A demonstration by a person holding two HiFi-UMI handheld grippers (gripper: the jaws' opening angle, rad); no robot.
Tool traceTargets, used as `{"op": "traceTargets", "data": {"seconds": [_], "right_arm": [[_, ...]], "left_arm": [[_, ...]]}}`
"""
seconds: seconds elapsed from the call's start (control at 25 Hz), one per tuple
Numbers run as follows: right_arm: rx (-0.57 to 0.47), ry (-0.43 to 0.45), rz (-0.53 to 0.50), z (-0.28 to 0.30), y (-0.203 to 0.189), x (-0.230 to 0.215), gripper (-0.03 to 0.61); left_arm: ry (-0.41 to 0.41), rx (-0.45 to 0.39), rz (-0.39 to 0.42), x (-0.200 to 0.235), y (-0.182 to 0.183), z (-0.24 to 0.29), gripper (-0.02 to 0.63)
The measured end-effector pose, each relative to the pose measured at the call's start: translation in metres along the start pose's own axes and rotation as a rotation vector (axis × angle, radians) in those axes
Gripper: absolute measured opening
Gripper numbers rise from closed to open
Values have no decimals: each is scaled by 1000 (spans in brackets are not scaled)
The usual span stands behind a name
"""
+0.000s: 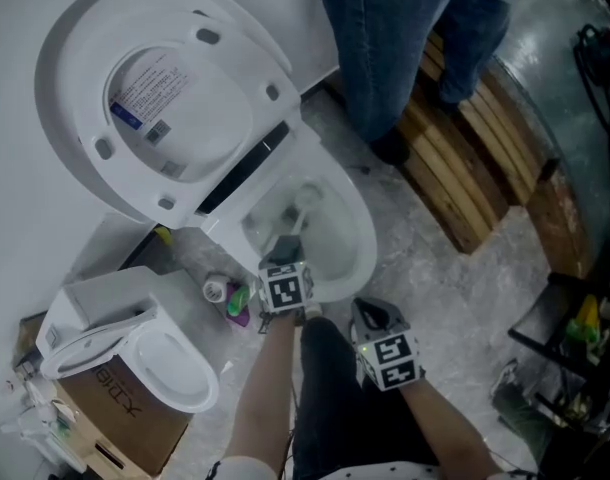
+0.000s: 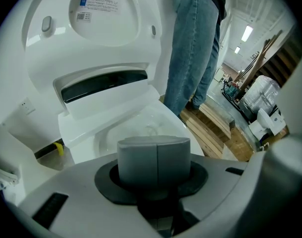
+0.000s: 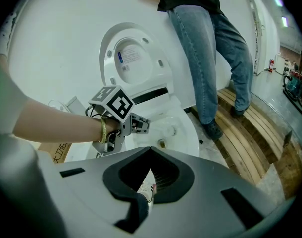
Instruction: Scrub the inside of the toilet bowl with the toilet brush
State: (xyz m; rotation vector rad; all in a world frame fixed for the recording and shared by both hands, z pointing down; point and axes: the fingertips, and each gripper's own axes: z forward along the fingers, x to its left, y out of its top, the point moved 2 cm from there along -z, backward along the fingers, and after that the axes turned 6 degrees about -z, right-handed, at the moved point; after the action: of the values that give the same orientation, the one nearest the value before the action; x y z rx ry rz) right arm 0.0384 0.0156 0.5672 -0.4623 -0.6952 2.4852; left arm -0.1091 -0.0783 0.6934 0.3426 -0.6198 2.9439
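From the head view, the glossy white toilet bowl (image 1: 360, 230) sits on mottled grey floor with its rounded oval lid (image 1: 175, 98) tipped up against the wall. The left gripper (image 1: 282, 251) reaches over the bowl's near rim, and the right gripper (image 1: 373, 318) hangs just beside the bowl over the floor. A slatted wooden pallet (image 1: 465, 158) lies to the right, with a person in blue jeans (image 1: 405, 38) standing on it. At lower left a smaller white ceramic fixture (image 1: 135, 353) rests on a cardboard box (image 1: 120, 413), and a small green and purple item (image 1: 237, 303) lies near the bowl's foot. In the left gripper view, the two matte grey pads are pressed flush together along one thin seam, nothing showing between them, and they point into the smooth hollow of the bowl. In the right gripper view, the jaws stand apart and hold nothing; through the dark recess only a shoe and the floor show, with the bowl and the left gripper beyond.
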Motion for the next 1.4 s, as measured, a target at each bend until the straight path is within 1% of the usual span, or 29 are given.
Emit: {"op": "traceTargets", "data": {"seconds": [0.2,0.4,0.56,0.72,0.96,1.16,1.28,1.4], "right_arm": [[-2,6,-6,3,3,4,6],[-3,3,-1,4,4,4,6],[-4,8,-8,4,6,4,6],[-11,9,-2,7,7,7,6],[-2,21,-19,7,8,9,6],[-4,25,-17,9,10,9,6],[2,24,-25,9,6,8,6],[8,25,-23,10,3,7,6]], "left_arm": [[13,9,-27,13,4,1,152],[31,-6,-25,24,10,-1,152],[50,-10,-53,34,12,-5,152],[59,-22,-48,42,17,-7,152],[69,-27,-68,45,12,-9,152],[64,-48,-60,45,17,-10,152],[64,-36,-58,43,12,-7,152],[64,-8,-77,43,0,-2,152]]}}
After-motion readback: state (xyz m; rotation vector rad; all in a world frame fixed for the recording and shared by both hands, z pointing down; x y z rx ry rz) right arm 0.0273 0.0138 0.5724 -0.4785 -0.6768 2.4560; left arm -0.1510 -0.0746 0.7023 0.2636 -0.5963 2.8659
